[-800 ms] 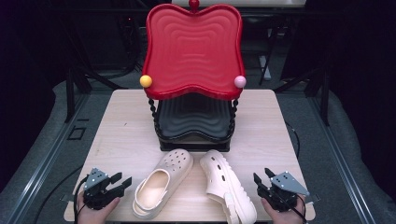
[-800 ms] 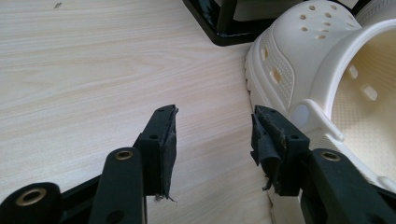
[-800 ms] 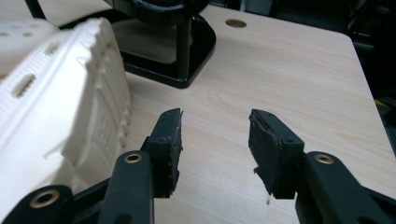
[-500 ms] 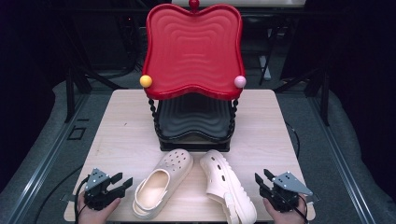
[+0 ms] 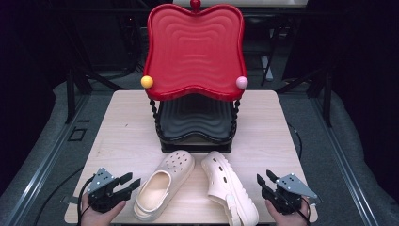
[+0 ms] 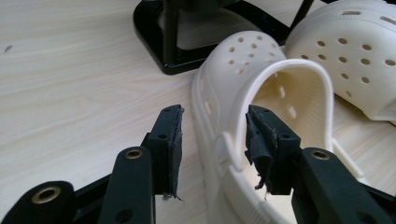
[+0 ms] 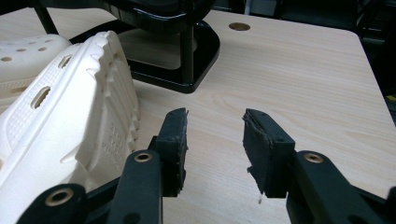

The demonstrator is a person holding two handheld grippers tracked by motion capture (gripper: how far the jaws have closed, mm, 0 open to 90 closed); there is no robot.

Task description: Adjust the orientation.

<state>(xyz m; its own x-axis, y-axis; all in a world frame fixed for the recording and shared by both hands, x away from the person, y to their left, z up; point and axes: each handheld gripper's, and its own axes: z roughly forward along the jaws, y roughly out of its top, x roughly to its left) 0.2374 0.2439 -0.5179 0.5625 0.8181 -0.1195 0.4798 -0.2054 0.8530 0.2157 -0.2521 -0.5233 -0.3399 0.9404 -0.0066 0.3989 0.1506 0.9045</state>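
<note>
Two cream clogs lie at the table's front. One clog (image 5: pixel 164 183) (image 6: pixel 280 88) stands upright. The other clog (image 5: pixel 228 190) (image 7: pixel 70 121) lies on its side with its ridged sole toward my right gripper. My left gripper (image 5: pixel 133 181) (image 6: pixel 212 140) is open just left of the upright clog. That clog's near side wall shows in the gap between the jaws, and the pads do not press on it. My right gripper (image 5: pixel 265 176) (image 7: pixel 215 144) is open over bare table, to the right of the tipped clog, with nothing between its jaws.
A two-tier rack stands mid-table behind the clogs, with a red wavy tray (image 5: pixel 195 49) on top and a black tray (image 5: pixel 195 120) below. Its black base (image 6: pixel 154 56) (image 7: pixel 196 70) is close ahead of both grippers. The wooden table (image 5: pixel 127 136) has free room on both sides.
The left gripper has edged slightly right toward the upright clog. The right gripper and both clogs are where they were.
</note>
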